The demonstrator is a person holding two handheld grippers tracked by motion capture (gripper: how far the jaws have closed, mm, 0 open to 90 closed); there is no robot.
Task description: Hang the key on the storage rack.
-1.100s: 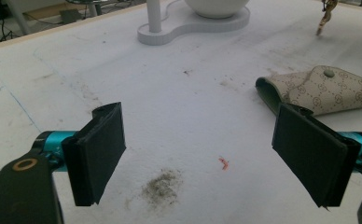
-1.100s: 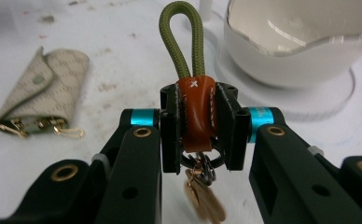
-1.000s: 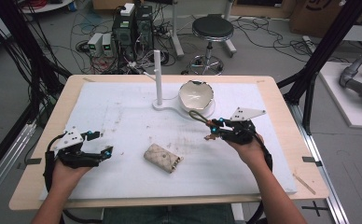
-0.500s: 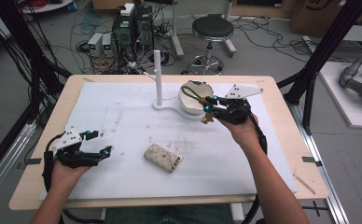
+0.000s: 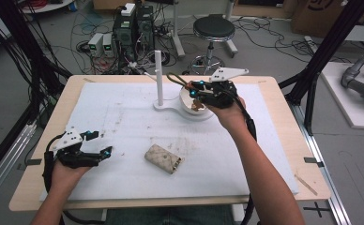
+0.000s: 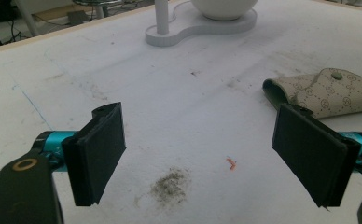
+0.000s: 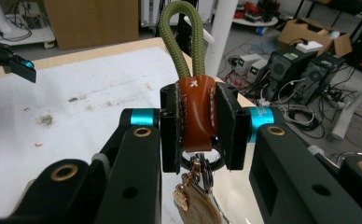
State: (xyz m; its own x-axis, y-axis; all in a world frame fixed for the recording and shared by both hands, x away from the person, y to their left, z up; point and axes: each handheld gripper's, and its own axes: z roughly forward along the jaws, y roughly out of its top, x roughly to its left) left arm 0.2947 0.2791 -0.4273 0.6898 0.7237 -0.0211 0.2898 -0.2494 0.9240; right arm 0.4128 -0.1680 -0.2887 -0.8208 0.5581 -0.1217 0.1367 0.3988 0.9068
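Near the surface's far edge, the right gripper (image 5: 196, 90) is clamped on a keychain's brown leather tab (image 7: 196, 113), its olive cord loop (image 7: 181, 37) beside the white peg (image 5: 159, 77). Likely next: hooking it on. The left gripper (image 5: 106, 152) rests wide open.

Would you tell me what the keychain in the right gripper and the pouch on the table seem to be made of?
Keychain: its brown wrap looks like smooth leather with stitching; its olive loop looks like woven cord; metal rings hang below. Pouch: beige, probably coated canvas or faux leather, judging by the printed pattern and snap button.
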